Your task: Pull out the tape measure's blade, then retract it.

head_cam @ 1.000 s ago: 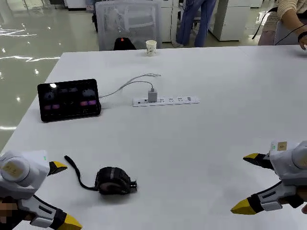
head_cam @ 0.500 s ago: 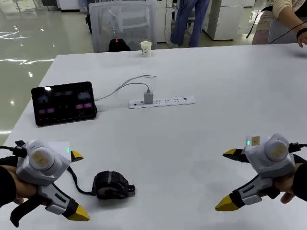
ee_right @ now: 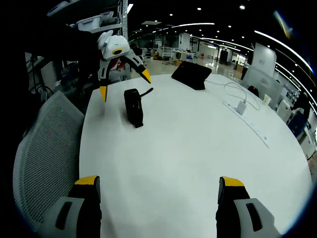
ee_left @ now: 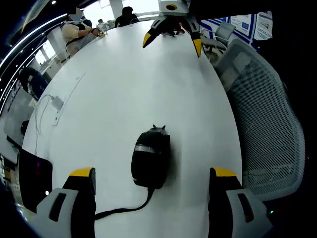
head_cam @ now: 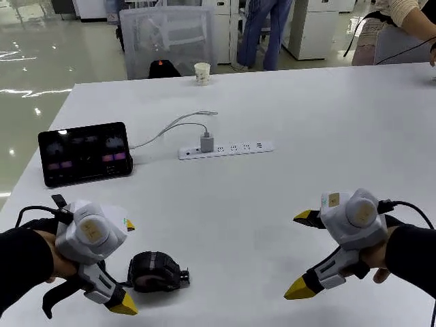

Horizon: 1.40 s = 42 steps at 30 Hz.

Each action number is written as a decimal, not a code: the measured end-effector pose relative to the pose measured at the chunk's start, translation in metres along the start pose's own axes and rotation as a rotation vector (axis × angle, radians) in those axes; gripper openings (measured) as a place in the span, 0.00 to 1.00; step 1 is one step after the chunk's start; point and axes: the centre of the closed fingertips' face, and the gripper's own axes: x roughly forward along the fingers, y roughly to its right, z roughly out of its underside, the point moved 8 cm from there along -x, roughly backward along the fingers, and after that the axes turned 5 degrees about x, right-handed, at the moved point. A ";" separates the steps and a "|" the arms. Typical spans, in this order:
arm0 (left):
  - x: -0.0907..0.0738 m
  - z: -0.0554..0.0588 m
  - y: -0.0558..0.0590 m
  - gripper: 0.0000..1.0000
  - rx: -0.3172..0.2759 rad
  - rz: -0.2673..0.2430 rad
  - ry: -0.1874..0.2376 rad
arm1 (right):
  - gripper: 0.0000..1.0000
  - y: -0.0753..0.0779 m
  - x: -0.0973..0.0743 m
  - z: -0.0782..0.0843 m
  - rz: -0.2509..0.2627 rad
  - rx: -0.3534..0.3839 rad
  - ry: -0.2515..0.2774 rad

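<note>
Left gripper view puts the black, round-cased tape measure (ee_left: 151, 158) flat on the white counter (ee_left: 124, 89), between your left gripper's (head_cam: 126, 264) wide-open jaws and touching neither. Its black wrist strap (ee_left: 124, 210) trails back toward you. Your right gripper (head_cam: 300, 253) hovers well apart to the right, jaws spread wide too and holding nothing. Farther up the counter sit a black tablet (head_cam: 85, 153) and a white power strip (head_cam: 225, 148).
</note>
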 end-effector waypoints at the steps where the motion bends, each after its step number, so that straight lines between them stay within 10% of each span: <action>1: 0.002 -0.001 -0.001 0.91 0.005 0.002 -0.003 | 0.99 0.000 0.003 -0.001 -0.002 -0.005 -0.003; 23: 0.032 -0.009 -0.006 0.63 -0.008 0.050 0.014 | 0.99 -0.009 0.061 -0.038 -0.104 -0.078 0.009; 32: 0.040 -0.010 -0.007 0.33 0.048 0.043 -0.003 | 0.87 -0.014 0.079 -0.054 -0.137 -0.125 0.009; 42: 0.042 -0.010 -0.006 0.32 0.039 0.052 0.003 | 0.77 -0.019 0.094 -0.061 -0.145 -0.139 0.003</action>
